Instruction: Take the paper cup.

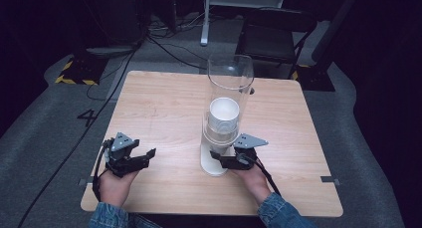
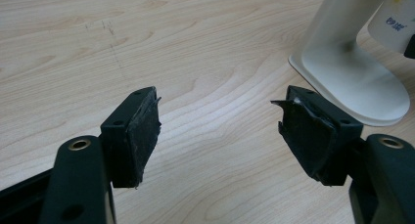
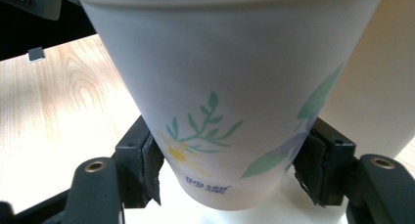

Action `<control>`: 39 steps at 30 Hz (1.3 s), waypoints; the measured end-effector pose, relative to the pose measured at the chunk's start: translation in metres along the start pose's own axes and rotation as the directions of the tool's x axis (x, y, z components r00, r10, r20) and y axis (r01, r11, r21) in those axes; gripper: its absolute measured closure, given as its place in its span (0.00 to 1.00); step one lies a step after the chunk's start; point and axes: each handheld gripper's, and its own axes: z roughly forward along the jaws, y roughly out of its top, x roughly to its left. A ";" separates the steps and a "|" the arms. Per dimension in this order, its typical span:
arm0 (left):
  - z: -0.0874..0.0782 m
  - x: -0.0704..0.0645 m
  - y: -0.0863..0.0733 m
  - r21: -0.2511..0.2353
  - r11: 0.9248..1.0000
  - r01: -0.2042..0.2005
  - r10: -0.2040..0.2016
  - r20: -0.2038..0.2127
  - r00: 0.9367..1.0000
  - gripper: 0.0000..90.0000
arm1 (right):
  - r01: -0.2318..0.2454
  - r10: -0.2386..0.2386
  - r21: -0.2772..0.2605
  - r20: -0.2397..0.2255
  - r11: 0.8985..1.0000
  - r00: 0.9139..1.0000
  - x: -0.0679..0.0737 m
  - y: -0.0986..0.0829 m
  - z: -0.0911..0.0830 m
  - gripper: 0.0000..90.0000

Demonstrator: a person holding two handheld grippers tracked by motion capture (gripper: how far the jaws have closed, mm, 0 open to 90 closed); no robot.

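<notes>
A clear tube dispenser [image 1: 230, 78] on a white stand [image 1: 214, 166] holds a stack of white paper cups [image 1: 223, 117]. The lowest cup [image 3: 230, 87], printed with a daisy and green leaves, hangs below the tube. My right gripper [image 3: 227, 170] is shut on its lower part, one pad pressing each side. In the high view the right gripper [image 1: 222, 158] sits at the foot of the dispenser. My left gripper [image 1: 146, 158] rests low over the table's front left, open with nothing in it. In the left gripper view, its jaws [image 2: 220, 131] stand wide apart, with the stand's base [image 2: 352, 87] beyond.
The wooden table [image 1: 164, 103] is bare around the dispenser. Behind it are a black folding chair [image 1: 273, 36], cables on the grey floor [image 1: 169, 46] and a white frame leg [image 1: 205, 19]. Both of the person's hands come in at the table's near edge.
</notes>
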 end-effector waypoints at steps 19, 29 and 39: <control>0.007 0.000 0.004 0.007 1.000 -0.006 0.006 0.010 1.000 0.34 | -0.020 0.021 0.106 -0.006 0.994 1.000 0.001 -0.016 0.005 0.38; 0.012 0.000 0.007 0.013 1.000 -0.021 0.021 0.017 1.000 0.35 | -0.032 0.034 0.174 -0.006 0.984 0.999 0.001 -0.024 0.006 0.38; 0.016 -0.002 0.009 0.015 1.000 -0.021 0.021 0.026 0.999 0.34 | -0.040 0.040 0.192 0.000 0.981 0.999 0.000 -0.028 0.004 0.38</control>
